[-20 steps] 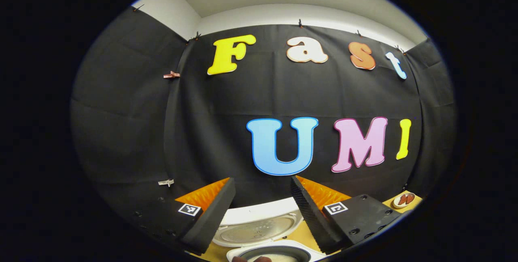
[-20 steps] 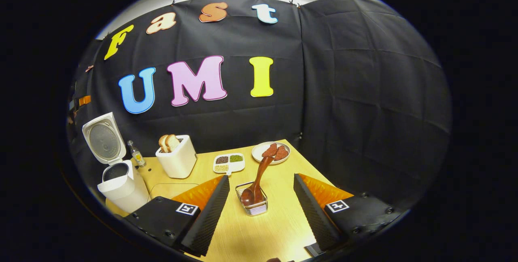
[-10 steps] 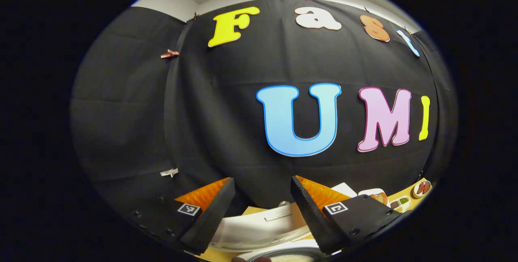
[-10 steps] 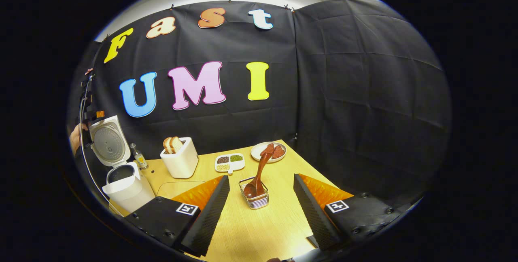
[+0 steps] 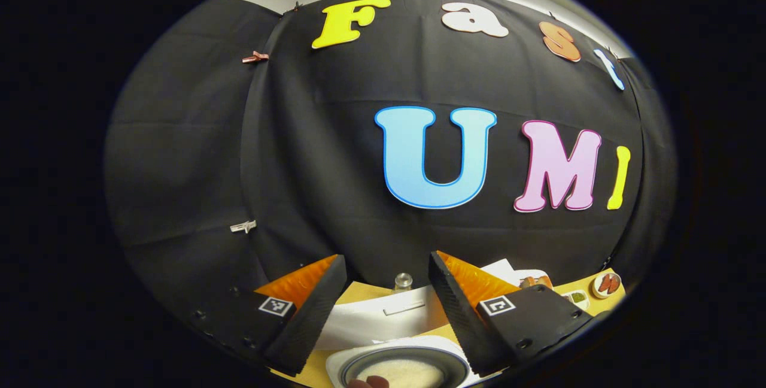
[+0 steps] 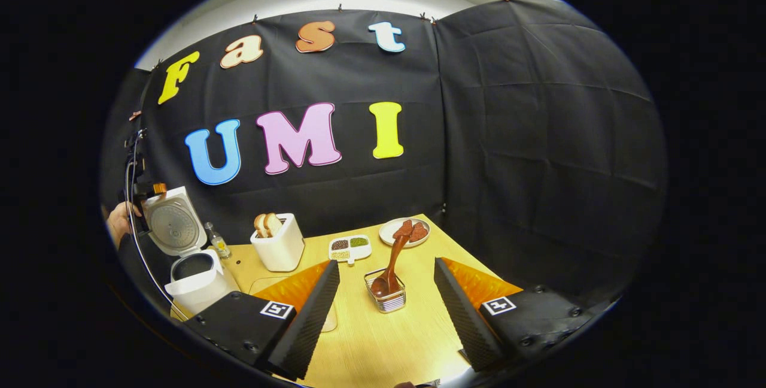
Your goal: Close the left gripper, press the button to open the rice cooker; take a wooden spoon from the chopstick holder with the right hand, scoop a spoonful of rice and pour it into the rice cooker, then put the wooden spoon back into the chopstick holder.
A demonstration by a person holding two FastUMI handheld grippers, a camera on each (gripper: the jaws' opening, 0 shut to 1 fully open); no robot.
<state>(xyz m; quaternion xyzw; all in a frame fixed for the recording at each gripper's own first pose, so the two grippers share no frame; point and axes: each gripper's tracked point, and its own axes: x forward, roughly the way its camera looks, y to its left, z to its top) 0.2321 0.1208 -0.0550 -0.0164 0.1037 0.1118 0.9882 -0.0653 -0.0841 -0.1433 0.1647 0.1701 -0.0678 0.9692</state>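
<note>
The right gripper (image 6: 386,307) hangs with its jaws spread wide and empty above the pale wooden bench (image 6: 383,346). Between them, farther off, sits the small wire chopstick holder (image 6: 387,297), and in it the dark brown wooden spoon (image 6: 391,265) stands bowl down, its handle leaning up and away. Left of the holder, at the bench's edge, is the white rice cooker (image 6: 197,280), lid raised upright and dark pot exposed; a hand (image 6: 118,223) shows just behind the lid. Beyond the holder lie a white divided dish of grains (image 6: 349,246), a white toaster holding bread slices (image 6: 277,246) and a round plate of reddish pieces (image 6: 404,231).

The left gripper (image 5: 386,310) also has its jaws parted with nothing between them, above the cooker's open lid (image 5: 383,319) and white rice in the pot (image 5: 402,371).

Half a second ago the holder looked nearer the right gripper's jaws; the left gripper view now shows more of the pot
</note>
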